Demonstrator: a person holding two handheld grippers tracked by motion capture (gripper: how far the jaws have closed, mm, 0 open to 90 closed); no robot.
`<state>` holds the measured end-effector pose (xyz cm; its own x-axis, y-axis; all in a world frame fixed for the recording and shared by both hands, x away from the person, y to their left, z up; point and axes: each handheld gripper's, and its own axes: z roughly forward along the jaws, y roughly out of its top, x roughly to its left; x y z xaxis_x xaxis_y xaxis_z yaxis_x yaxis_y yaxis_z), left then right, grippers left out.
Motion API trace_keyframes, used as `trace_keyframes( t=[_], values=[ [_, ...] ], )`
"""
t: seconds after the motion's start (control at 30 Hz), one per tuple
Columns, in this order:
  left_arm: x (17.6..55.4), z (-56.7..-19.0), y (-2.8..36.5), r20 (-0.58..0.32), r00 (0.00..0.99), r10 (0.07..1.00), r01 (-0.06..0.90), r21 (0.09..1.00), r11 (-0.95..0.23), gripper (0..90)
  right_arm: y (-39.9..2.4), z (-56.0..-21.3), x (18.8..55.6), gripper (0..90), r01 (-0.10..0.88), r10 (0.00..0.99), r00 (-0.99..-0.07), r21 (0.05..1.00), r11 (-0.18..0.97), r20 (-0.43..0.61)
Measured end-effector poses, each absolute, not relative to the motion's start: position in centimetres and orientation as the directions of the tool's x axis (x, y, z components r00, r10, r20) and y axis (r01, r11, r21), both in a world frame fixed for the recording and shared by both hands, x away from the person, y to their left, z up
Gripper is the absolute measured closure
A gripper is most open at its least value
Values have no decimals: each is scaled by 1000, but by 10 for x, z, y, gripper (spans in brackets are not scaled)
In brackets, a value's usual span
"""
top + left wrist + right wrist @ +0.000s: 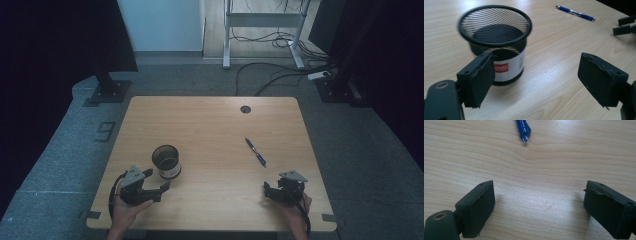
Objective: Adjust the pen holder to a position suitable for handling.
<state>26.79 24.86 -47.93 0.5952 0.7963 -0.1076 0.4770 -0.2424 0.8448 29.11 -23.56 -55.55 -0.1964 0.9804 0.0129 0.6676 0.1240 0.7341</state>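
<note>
Left gripper (159, 181) jaws spread, empty, at 6 o'clock of mesh cup (166, 161). Right gripper (270, 191) jaws spread, lined up toward pen (255, 151) at 12, likely for pickup.

Both hands are low at the near edge, one gripper each. The left gripper (157, 181) has its jaws spread wide with nothing between them, tilted slightly inward. The right gripper (270, 190) sits level, also wide open and empty.
</note>
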Motion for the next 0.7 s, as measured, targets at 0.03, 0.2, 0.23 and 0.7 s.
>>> trace_keyframes(
  t=[0.03, 0.2, 0.23, 0.7],
  values=[
    [268, -478, 253, -115, 585, 803, 482, 846, -230, 146, -236, -555, 291, 95, 667, 981, -196, 734, 124, 13],
    [270, -478, 260, -126, 562, 818, 492, 846, -207, 143, -236, -555, 291, 97, 667, 981, -195, 735, 123, 13],
    [271, -479, 262, -129, 557, 820, 494, 845, -203, 143, -236, -555, 291, 97, 667, 981, -195, 735, 123, 13],
    [281, -485, 268, -129, 527, 840, 513, 836, -194, 139, -236, -555, 291, 102, 666, 981, -193, 736, 122, 12]
  ],
)
